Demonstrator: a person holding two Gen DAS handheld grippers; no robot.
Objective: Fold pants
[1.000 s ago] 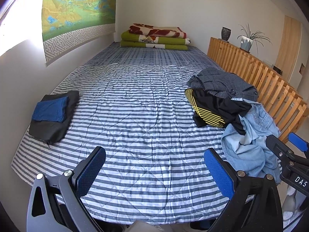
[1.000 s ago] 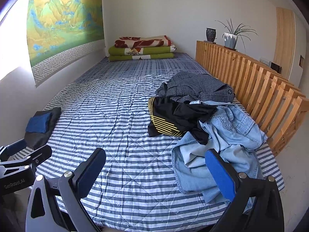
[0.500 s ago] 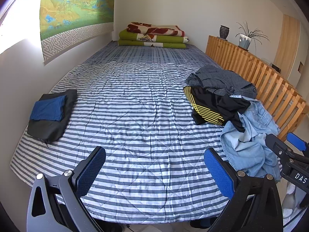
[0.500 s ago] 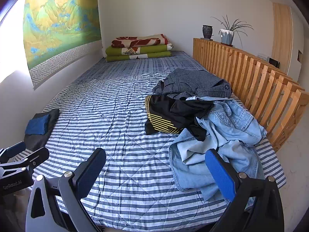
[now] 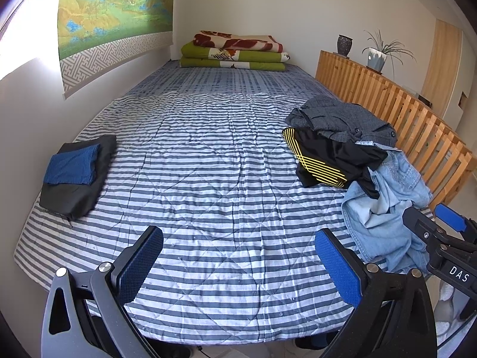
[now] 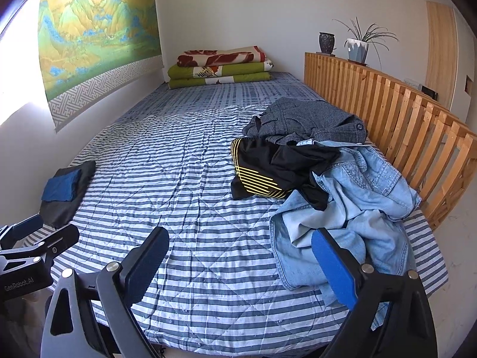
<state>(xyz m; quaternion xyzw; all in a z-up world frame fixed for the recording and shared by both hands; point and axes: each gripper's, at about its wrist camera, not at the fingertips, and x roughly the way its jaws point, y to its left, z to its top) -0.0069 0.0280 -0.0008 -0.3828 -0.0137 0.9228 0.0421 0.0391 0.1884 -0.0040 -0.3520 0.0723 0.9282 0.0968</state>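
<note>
Wall hanging: a green and blue landscape scroll [image 5: 116,9] hangs on the left wall above the bed.
Folded stack: a dark folded garment [image 5: 77,185] with a blue folded piece [image 5: 73,165] on top lies at the left edge of the striped quilt [image 5: 208,179].
Left gripper: the left gripper [image 5: 238,261] hangs over the near middle of the quilt, its blue pads [image 5: 140,265] wide apart with only bare quilt between them.
Far end: green and red folded blankets [image 5: 235,50] sit stacked against the back wall.
Right gripper: the right gripper [image 6: 240,264] hangs over the near right part of the bed; its jaws have just been closing a little but stand wide apart, nothing pressed between them, the right pad in front of the denim's near edge.
Pants pile: grey pants [image 6: 307,120] farthest, black pants with yellow stripes [image 6: 268,170] in the middle, light blue denim [image 6: 351,208] nearest, heaped unfolded on the right side of the quilt.
Rail: a wooden slatted rail [image 6: 396,125] runs just beside the pile.
Shelf: a dark vase [image 6: 327,42] and a potted plant [image 6: 359,44] stand on its far top.
</note>
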